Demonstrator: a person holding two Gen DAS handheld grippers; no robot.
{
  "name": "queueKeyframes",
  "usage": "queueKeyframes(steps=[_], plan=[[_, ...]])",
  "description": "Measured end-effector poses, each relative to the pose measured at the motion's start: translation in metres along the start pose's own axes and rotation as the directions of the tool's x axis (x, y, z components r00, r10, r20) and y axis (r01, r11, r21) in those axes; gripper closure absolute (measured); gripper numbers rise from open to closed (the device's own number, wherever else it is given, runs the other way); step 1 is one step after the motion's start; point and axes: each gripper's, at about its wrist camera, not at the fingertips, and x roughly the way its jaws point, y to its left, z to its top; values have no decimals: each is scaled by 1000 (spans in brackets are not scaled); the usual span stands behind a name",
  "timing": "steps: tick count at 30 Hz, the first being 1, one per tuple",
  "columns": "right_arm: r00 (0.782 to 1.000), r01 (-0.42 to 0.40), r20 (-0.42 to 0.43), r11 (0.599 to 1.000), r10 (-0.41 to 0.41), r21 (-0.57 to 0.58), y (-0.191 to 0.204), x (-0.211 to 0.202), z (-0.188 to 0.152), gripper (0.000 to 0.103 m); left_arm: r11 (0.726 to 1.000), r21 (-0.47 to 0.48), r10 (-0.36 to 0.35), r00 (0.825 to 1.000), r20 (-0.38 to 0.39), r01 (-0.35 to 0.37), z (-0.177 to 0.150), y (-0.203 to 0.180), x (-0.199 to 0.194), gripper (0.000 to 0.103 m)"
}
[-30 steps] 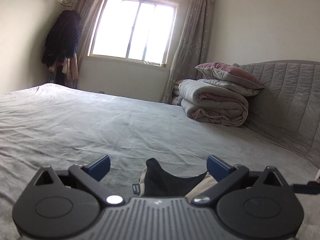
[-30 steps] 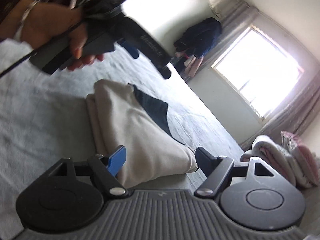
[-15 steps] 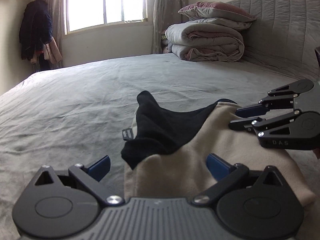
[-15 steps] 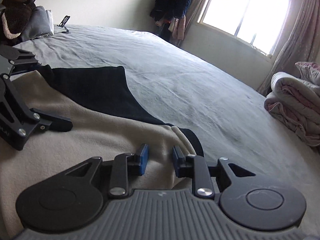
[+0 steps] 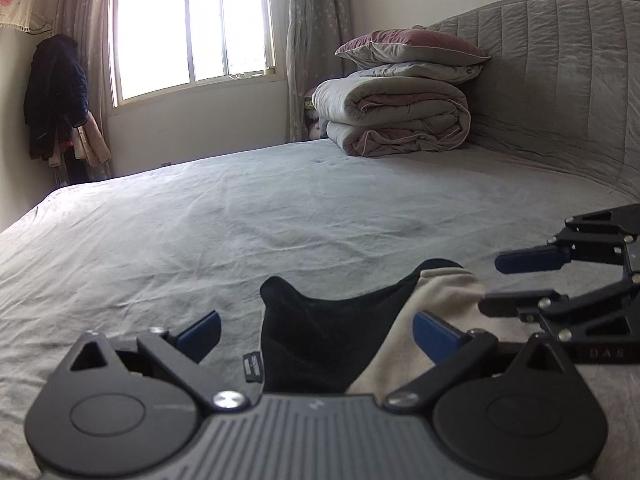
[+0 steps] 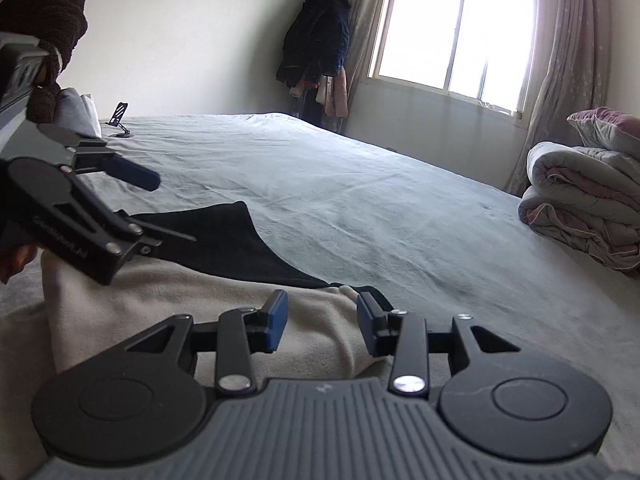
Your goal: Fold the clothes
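A folded beige and black garment point(image 5: 340, 336) lies on the grey bed sheet point(image 5: 280, 220); it also shows in the right wrist view point(image 6: 200, 292). My left gripper point(image 5: 316, 330) is open, its blue fingers spread either side of the garment's near edge, holding nothing. My right gripper point(image 6: 322, 320) is open over the garment's beige corner, empty. It shows at the right in the left wrist view point(image 5: 508, 284), jaws apart. The left gripper shows at the left in the right wrist view point(image 6: 160, 208).
A folded quilt point(image 5: 392, 116) with a pillow point(image 5: 412, 46) on top sits at the headboard point(image 5: 560, 80). Dark clothes point(image 5: 54, 96) hang by the window. A phone stand point(image 6: 119, 120) sits on the bed's far left.
My right gripper has opened from nearly shut. My left gripper has pulled back and lifted a little, so less of the garment shows between its fingers.
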Motion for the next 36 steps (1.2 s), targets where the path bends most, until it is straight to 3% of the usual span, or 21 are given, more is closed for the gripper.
queueKeyframes(steps=[3,5,9,14,17,20,22,27,32,36], plan=[[999,-47,-23,998,46,-47,13,-6,-6,61,998,-60,29,999,-21,-30,10,10,24,1],[998,-56,-25,996,54,-74,18,-6,-11,60,993,-58,100,993,-63,-104,11,17,42,1],[997,-75,-30,989,72,-126,28,-6,-21,58,964,5,264,950,-164,-267,-4,25,70,0],[996,-87,-25,981,84,-173,37,-6,-31,58,960,-23,275,952,-131,-281,-26,29,68,0],[996,-90,-18,982,89,-167,34,-6,-32,57,963,-91,238,958,-160,-254,-25,41,66,0],[997,-73,-18,984,71,-163,28,-9,-28,46,951,-171,229,959,-170,-258,-20,52,54,0],[998,-67,11,991,69,-117,19,-16,-22,46,941,-196,254,958,-132,-276,-19,56,38,0],[995,-90,30,979,97,-183,35,-29,-14,43,940,-103,318,945,-72,-325,-23,50,5,1],[988,-155,-23,958,154,-240,55,-25,-18,43,923,80,383,921,-77,-377,-36,32,-1,1],[988,-155,-40,959,150,-238,57,-19,-28,43,920,74,391,913,-115,-385,-44,32,5,0]])
